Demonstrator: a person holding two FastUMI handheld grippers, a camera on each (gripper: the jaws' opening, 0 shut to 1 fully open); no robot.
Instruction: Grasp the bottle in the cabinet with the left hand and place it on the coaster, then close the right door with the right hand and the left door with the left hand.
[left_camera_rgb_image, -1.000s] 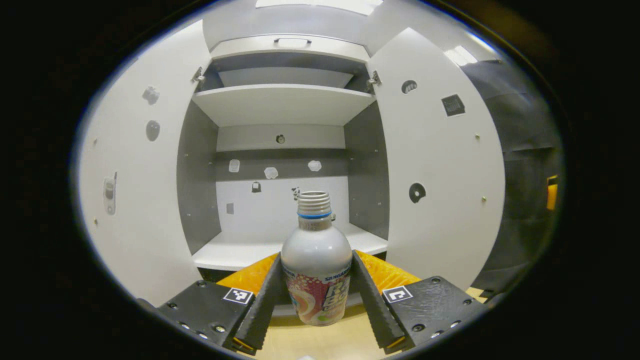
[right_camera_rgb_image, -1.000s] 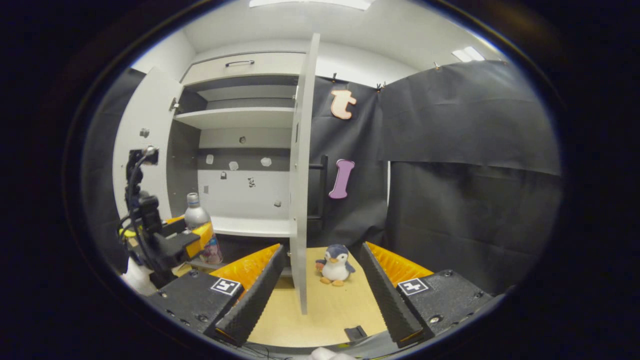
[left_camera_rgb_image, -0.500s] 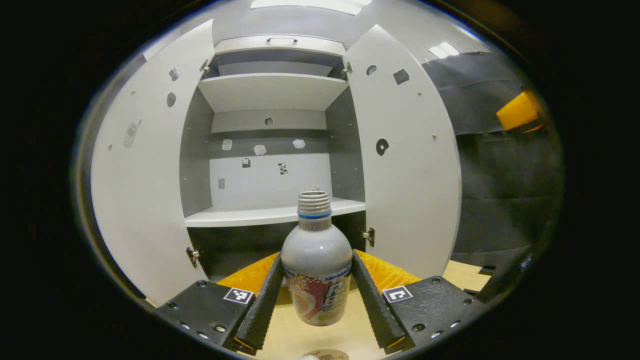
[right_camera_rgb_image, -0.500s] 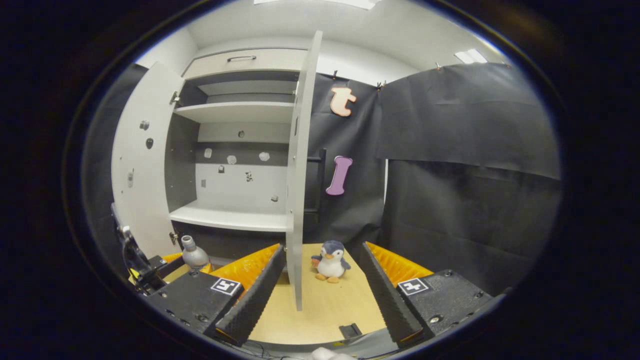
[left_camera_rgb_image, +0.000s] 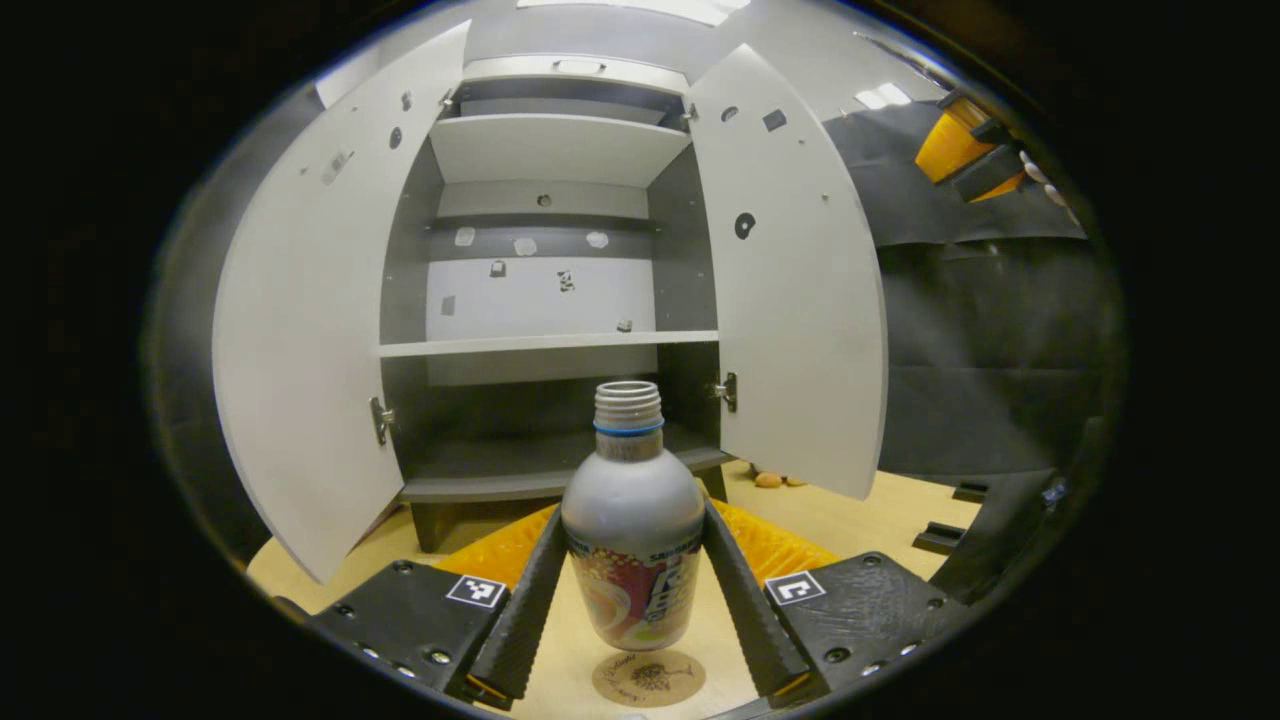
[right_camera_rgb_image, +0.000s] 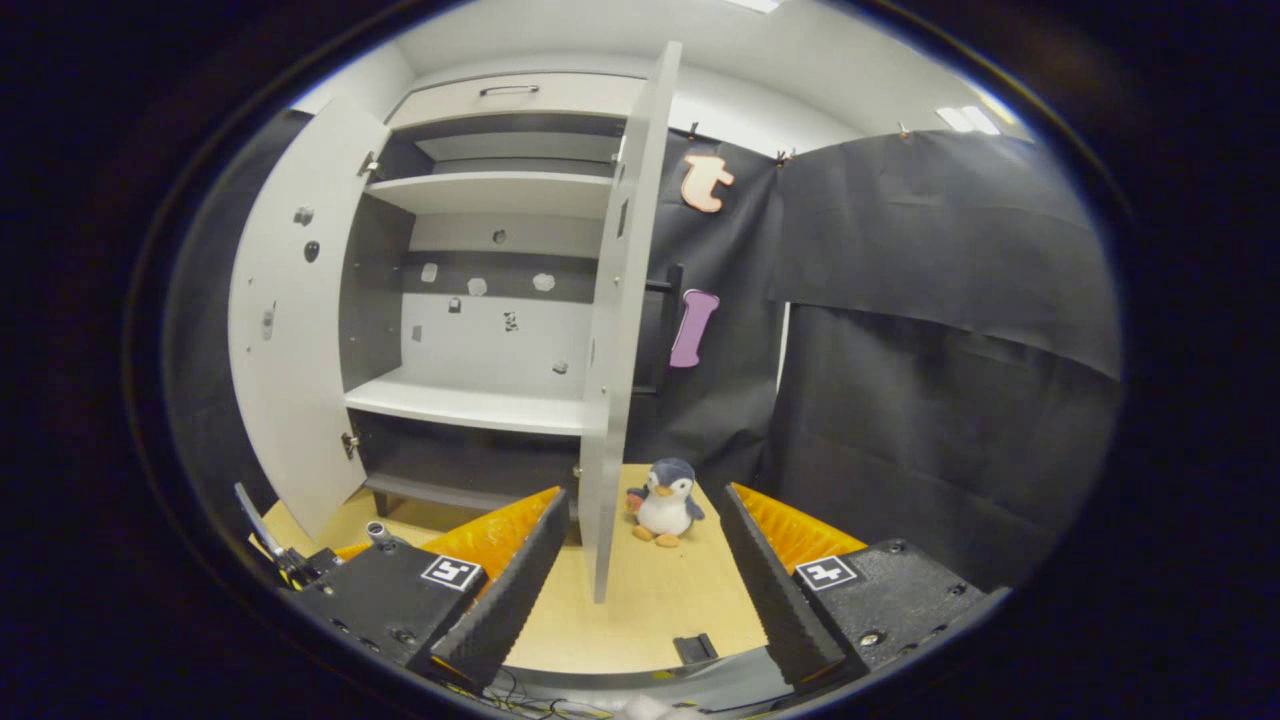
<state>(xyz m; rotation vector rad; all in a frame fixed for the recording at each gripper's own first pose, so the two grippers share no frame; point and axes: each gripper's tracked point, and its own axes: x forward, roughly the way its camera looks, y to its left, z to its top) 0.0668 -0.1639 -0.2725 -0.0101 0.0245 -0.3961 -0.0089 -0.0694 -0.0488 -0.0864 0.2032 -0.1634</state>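
In the left gripper view, the left gripper is at 6 o'clock and its two ribbed fingers are clamped on the bottle, one on each side of its lower body. The bottle stands upright, its open threaded neck with a blue ring at the top and a colourful label at the bottom. Just below the bottle, still at 6 o'clock, the round coaster lies on the wooden table; I cannot tell if the bottle touches it or is a little above it. Behind the bottle, at 12 o'clock, is the cabinet with white shelves, and both doors are open: the left door at 9 o'clock and the right door at 2 o'clock. Far at 2 o'clock, near the edge, an orange part of the right gripper is seen before the black cloth. In the right gripper view, the right gripper is at 6 o'clock with its fingers wide apart and holding nothing. The edge of the right door stands between them, farther away and apart from both. A small toy penguin sits on the table just beside this door. At 8 o'clock the bottle neck is just visible.
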